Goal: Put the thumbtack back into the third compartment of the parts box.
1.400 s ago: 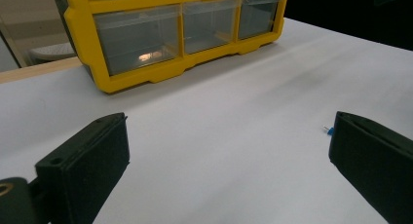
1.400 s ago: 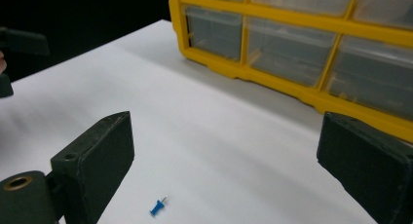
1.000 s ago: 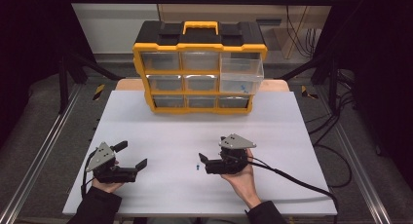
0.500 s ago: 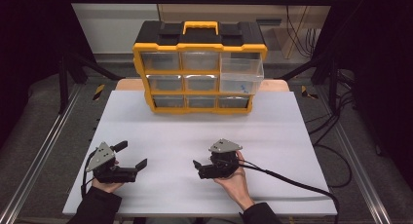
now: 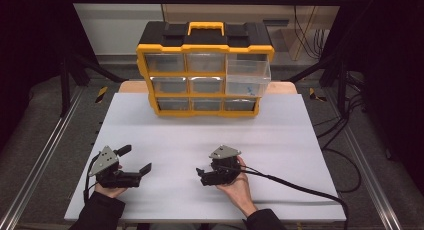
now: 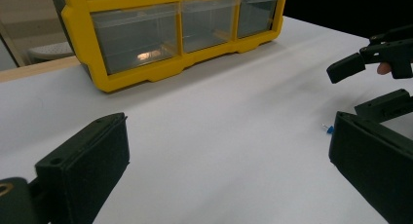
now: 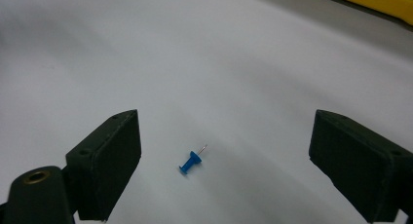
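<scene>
**Right gripper closes in on pushpin**

Moved leftward and nearer the table's front edge since a second ago, the right gripper (image 5: 201, 174) now hovers low over the white table (image 5: 300, 140), while the left gripper (image 5: 136, 160) has stayed put at the near left corner, jaws spread wide and holding nothing. Between the two, a blue pushpin (image 7: 191, 162) lies on its side on the bare tabletop (needle pointing up and away in the right gripper view), framed between the right gripper's wide-open jaws but touching neither. At the table's far edge stands the yellow drawer organizer (image 5: 205, 70), its upper right drawer (image 5: 247, 77) pulled out as before.
</scene>
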`<state>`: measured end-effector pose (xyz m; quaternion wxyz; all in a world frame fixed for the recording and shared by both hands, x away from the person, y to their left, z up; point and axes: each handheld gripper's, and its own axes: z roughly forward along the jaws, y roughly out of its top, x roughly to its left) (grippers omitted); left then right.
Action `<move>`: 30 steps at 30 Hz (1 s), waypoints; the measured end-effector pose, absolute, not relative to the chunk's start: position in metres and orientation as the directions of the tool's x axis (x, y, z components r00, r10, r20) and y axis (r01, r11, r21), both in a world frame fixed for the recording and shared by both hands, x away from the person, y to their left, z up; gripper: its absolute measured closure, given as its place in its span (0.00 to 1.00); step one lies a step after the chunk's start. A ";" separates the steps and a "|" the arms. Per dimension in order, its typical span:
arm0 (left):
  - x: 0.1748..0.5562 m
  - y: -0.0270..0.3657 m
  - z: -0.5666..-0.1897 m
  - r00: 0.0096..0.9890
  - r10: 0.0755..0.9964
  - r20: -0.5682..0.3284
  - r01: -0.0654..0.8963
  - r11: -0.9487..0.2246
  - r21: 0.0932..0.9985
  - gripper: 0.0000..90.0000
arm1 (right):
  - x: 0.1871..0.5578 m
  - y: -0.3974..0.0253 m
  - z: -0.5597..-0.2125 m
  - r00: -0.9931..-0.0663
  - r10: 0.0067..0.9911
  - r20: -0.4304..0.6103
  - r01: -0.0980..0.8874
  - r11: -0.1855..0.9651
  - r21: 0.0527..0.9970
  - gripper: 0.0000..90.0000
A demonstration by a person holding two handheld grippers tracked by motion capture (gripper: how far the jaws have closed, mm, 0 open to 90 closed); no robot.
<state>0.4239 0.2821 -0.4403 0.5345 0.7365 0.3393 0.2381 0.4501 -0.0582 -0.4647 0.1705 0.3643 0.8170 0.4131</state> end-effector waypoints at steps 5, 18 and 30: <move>0.424 0.282 -0.440 0.657 0.754 -0.011 0.245 -0.199 0.949 0.01 | 0.450 -0.051 -0.470 -0.701 0.713 0.026 0.457 0.420 0.784 0.21; 0.424 0.281 -0.441 0.658 0.753 -0.010 0.246 -0.203 0.948 0.01 | 0.451 -0.046 -0.480 -0.702 0.711 0.042 0.493 0.443 0.749 0.46; 0.424 0.281 -0.441 0.659 0.752 -0.011 0.247 -0.203 0.947 0.01 | 0.451 -0.045 -0.483 -0.710 0.702 0.046 0.492 0.450 0.745 0.66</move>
